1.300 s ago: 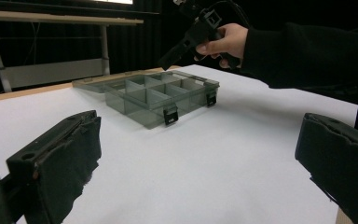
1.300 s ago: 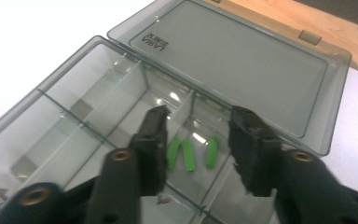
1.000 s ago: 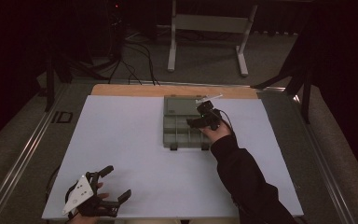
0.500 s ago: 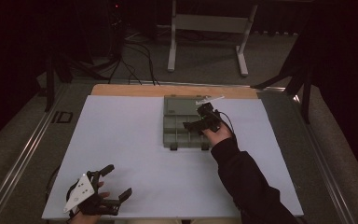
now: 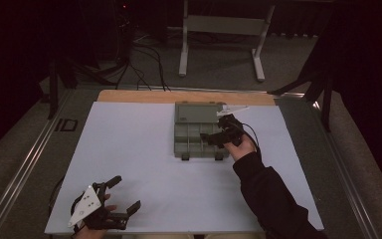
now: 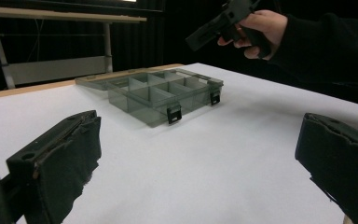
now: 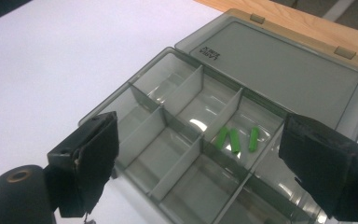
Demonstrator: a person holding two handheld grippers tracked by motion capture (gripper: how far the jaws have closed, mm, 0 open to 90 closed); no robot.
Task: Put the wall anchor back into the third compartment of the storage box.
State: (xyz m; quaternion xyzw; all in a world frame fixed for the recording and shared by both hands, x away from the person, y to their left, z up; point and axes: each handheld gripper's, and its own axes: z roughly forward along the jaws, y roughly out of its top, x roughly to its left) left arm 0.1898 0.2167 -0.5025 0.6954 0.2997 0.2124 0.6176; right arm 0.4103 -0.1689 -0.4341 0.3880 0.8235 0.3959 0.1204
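A grey see-through compartment box (image 5: 197,144) lies on the white sheet, its lid (image 5: 198,112) folded flat behind it. Three small green pieces (image 7: 236,139) rest in one compartment beside the lid. My right gripper (image 5: 208,139) hovers over the box's right half, pointing left; its jaws have just been opening and stand wide with nothing between them (image 7: 200,125). My left gripper (image 5: 125,194) rests open and empty near the sheet's front left corner. From the left gripper (image 6: 198,127) view, the box (image 6: 163,93) lies ahead with the right gripper (image 6: 212,28) above it.
The white sheet (image 5: 129,149) covers most of the table, with a wooden strip (image 5: 144,96) along its far edge. A small black frame (image 5: 67,124) lies left of the sheet. A metal stand (image 5: 224,30) and cables are on the floor beyond.
The right gripper has drawn back a little toward the person and lifted slightly over the box, its jaws wider. The left gripper has stayed put.
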